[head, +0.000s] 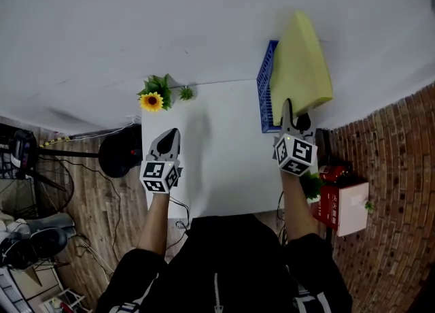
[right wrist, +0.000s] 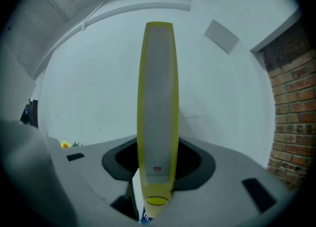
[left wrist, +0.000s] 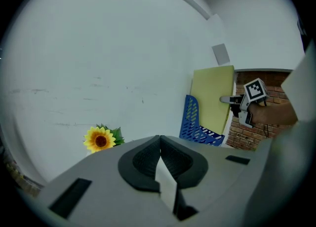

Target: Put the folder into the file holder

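Head view, folder: the right gripper is clamping the near edge of the yellow folder, which is standing upright over the blue file holder at the far right corner of the white table.
Head view, open room: the left gripper is hovering over the table's left side, well apart from the holder; a sunflower is sitting at the far left corner and a red box is lying off the table's right edge, below the working hand.
Left gripper view, fingers: the left gripper's pads are meeting with nothing between them.
Left gripper view, seating: the folder's lower edge is dipping behind the holder's slotted side wall; whether it is resting on the base, I cannot tell.
Right gripper view, grip: the jaws are standing part-way apart, pressing on the folder's spine end, which is running straight up the middle.
Right gripper view, advice: I am judging that keeping the folder vertical and lowering it straight down before letting go is serving best, since any tilt is risking a catch on the holder wall.
Right gripper view, edges: a brick wall is closing in on the right, so withdrawing toward the person is looking safest.
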